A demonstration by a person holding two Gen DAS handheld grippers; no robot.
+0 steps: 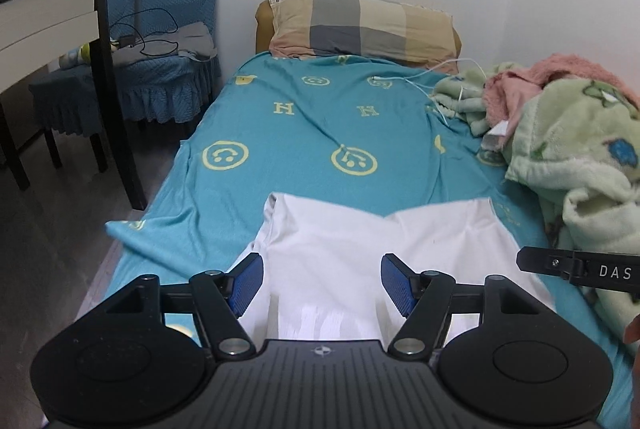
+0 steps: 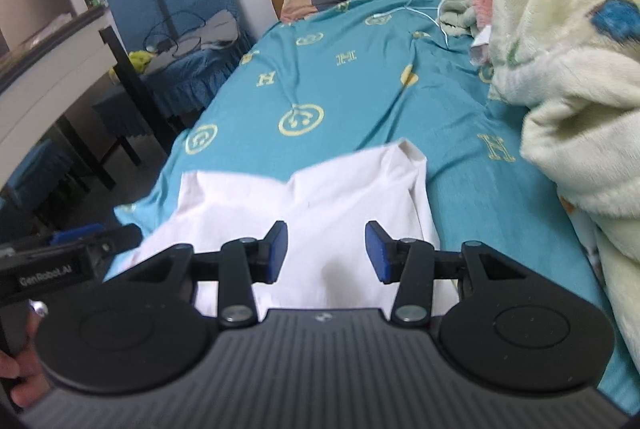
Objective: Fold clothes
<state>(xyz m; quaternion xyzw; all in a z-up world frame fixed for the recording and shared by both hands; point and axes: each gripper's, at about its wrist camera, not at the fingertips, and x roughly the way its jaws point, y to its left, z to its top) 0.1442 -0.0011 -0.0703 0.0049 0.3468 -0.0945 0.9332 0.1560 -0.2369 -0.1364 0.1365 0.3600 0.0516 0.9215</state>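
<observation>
A white garment (image 1: 360, 241) lies on the near part of the bed's teal sheet (image 1: 300, 125), its far edge dipping into a notch at the middle. My left gripper (image 1: 323, 281) hovers over its left half, open, blue pads wide apart with only the cloth lying below. Over the garment (image 2: 320, 197) in the right wrist view, my right gripper (image 2: 328, 252) is open too, and nothing is pinched between its pads. Each gripper shows at the edge of the other's view: the right gripper (image 1: 580, 269) and the left gripper (image 2: 60, 261).
A crumpled green and pink blanket (image 1: 580, 157) fills the bed's right side. A checked pillow (image 1: 360, 25) and a white cable (image 1: 440, 69) lie at the head. Blue-covered chairs (image 1: 168, 29) and a white desk (image 1: 48, 13) stand left of the bed.
</observation>
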